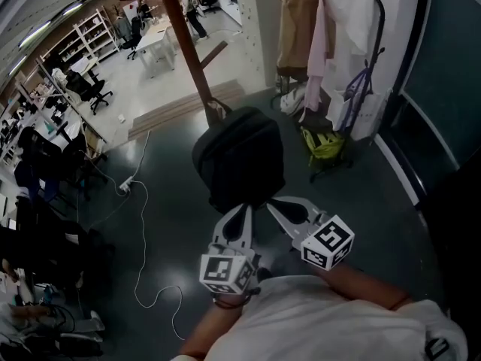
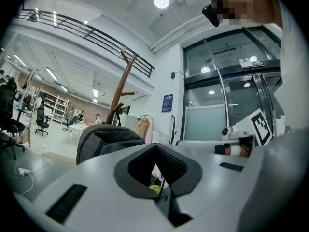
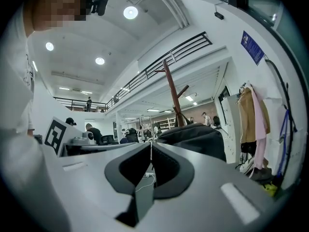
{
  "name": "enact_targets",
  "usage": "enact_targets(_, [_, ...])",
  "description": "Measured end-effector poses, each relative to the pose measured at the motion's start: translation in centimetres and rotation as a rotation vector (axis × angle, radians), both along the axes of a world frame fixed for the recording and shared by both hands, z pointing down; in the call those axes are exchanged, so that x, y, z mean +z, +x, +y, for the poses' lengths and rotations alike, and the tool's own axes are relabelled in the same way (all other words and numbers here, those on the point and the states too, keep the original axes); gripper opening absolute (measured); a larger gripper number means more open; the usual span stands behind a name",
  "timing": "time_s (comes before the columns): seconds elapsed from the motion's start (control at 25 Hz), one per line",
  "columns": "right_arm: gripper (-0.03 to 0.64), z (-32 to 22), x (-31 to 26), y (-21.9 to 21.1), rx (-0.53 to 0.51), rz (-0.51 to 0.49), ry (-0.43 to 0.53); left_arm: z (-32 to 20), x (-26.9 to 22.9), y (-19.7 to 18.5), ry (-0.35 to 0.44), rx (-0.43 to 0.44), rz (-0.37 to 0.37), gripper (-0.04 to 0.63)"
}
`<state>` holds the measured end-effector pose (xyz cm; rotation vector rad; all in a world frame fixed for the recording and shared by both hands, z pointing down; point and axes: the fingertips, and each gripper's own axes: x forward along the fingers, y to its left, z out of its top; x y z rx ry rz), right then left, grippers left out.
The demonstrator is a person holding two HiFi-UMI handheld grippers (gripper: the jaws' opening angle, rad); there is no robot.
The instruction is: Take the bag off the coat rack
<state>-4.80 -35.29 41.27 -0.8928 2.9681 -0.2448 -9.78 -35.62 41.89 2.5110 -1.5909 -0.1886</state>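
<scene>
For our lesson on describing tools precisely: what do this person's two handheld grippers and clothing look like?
The left gripper and right gripper have smooth pale grey bodies with dark padded jaw linings. Each carries a white cube printed with black square markers: the left cube and the right cube. No cables show. The person wears a white short-sleeved shirt.

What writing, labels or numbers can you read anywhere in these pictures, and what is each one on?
No text here can be read.
Blue wall sign: it carries pale print, too small to read.
Marker cubes: black and white square patterns only, no letters or numbers.
Black bag: no label or brand shows.
</scene>
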Motion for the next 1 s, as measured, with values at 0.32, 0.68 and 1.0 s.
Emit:
enact_targets(0.32, [0.006,-5.1,-2.1,-6.1,0.01,0.002,0.05,-3.8,-1.2,-6.4,0.022,0.035,-0.028,0.002])
enact_targets(0.68, [0.008,-11.4,-4.0,-8.8,0.0,0.038,0.102,-7.4,-1.6,-9.7,0.028,0.031,-0.039,0.002])
enact_targets(1.0, [0.012,-18.4,-5.8,-9.4,0.008,0.062,0.157,-11.4,-2.7,-11.5,0.045,-0.038,-0.032,0.002])
